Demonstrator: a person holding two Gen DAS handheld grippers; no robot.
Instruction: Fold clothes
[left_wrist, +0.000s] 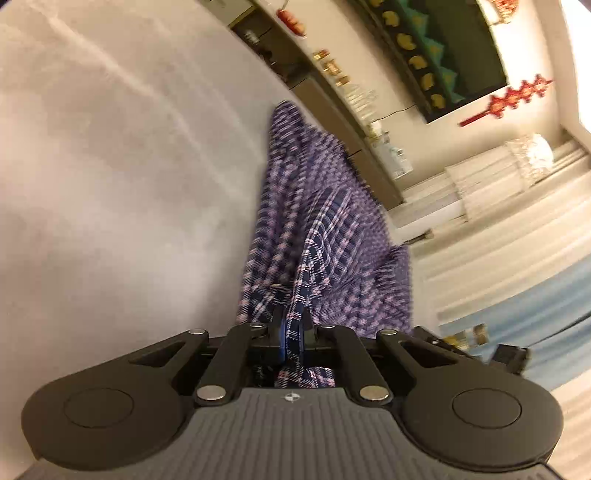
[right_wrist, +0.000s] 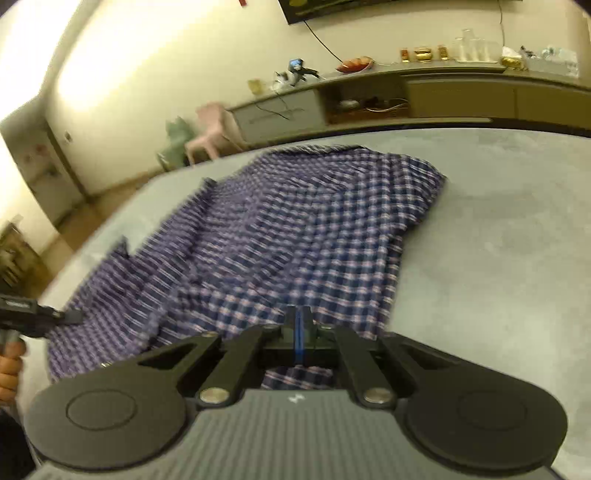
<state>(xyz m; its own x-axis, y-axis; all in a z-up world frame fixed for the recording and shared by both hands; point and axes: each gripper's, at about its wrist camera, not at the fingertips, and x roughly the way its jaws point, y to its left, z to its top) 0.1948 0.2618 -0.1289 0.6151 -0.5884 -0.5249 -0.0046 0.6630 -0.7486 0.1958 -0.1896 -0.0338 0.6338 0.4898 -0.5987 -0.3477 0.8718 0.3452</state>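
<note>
Both claws are clamped on cloth: the left gripper (left_wrist: 291, 326) pinches a fold of the plaid shirt (right_wrist: 280, 229) between its tips, and the right gripper (right_wrist: 298, 326) seems, through blur, to nip the near hem. Ahead, the shirt sprawls over the grey table (right_wrist: 498, 240). Keep both edges level and taut while carrying them.
</note>
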